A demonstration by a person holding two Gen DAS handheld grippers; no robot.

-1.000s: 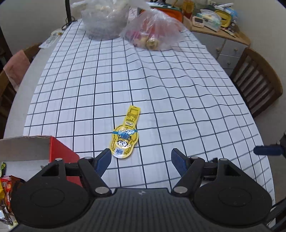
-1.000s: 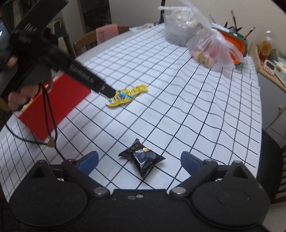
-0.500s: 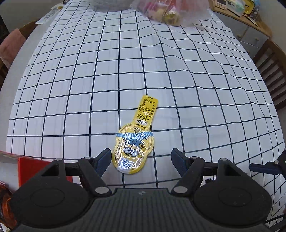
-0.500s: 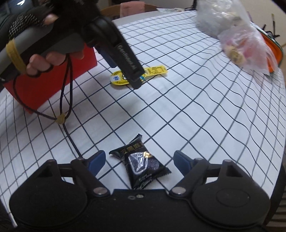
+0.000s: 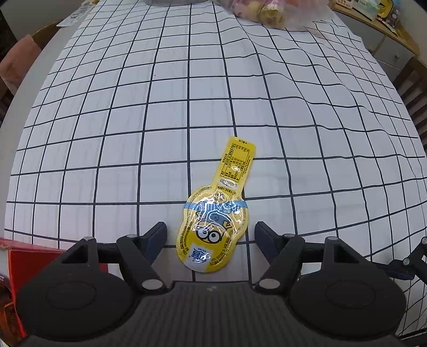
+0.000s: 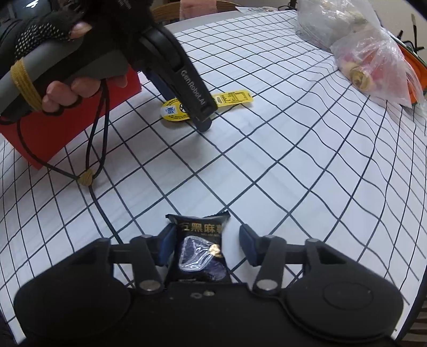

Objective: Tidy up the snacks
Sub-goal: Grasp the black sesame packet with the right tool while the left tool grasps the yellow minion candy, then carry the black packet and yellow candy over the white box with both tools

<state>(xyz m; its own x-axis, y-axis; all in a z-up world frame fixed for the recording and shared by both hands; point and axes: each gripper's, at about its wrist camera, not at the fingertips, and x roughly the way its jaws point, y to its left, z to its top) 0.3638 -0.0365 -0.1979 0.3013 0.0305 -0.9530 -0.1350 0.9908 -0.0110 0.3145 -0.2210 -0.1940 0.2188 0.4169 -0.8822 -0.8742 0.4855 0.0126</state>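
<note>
Left wrist view: the left gripper (image 5: 210,235) points steeply down at the desk (image 5: 165,128), which is covered by a white cloth with a dark grid. Its jaws stand apart and are closing slightly, with the round end of a yellow snack packet (image 5: 216,224) lying flat between them; neither blue pad touches it. The packet's narrow printed tab runs away from the gripper toward the far side of the desk. A red box (image 5: 20,260) sits at the lower left edge, just beside the gripper body. Clear plastic bags (image 5: 264,12) of snacks rest at the far end of the desk, well apart from the packet. A small part of the other gripper shows at the right edge.

Right wrist view: the right gripper (image 6: 206,247) is low over the desk and its jaws are closing around a black snack packet (image 6: 200,248). The left pad looks to be against the packet's side, while a strip of white cloth still shows between the packet and the right pad, so it is not yet clamped. Farther off, a gloved hand (image 6: 50,69) holds the left gripper over the yellow snack packet, whose tab sticks out to the right. The red box stands behind that hand, and a black cord (image 6: 96,149) with a knot hangs from the handle onto the cloth. The plastic bags sit at the upper right
</note>
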